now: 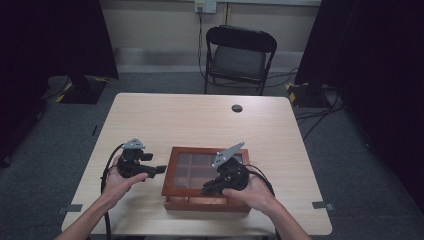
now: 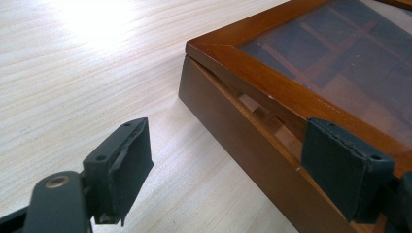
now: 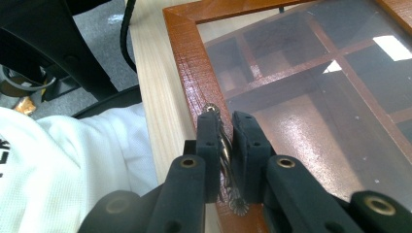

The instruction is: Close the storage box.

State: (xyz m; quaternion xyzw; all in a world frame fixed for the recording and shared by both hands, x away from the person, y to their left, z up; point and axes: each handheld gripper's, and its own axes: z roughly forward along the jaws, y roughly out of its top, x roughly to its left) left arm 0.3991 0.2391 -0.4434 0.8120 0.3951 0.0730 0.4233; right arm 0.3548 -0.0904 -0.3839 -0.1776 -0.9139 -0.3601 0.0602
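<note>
My right tongs are pinching the metal handle on the lid's near rail, low centre of the right gripper view, ready to lift. The box sits lower centre on the surface. My left tongs hang spread at its left side, holding nothing; there the lid already gapes slightly, so I reckon they'll steady the base.
</note>
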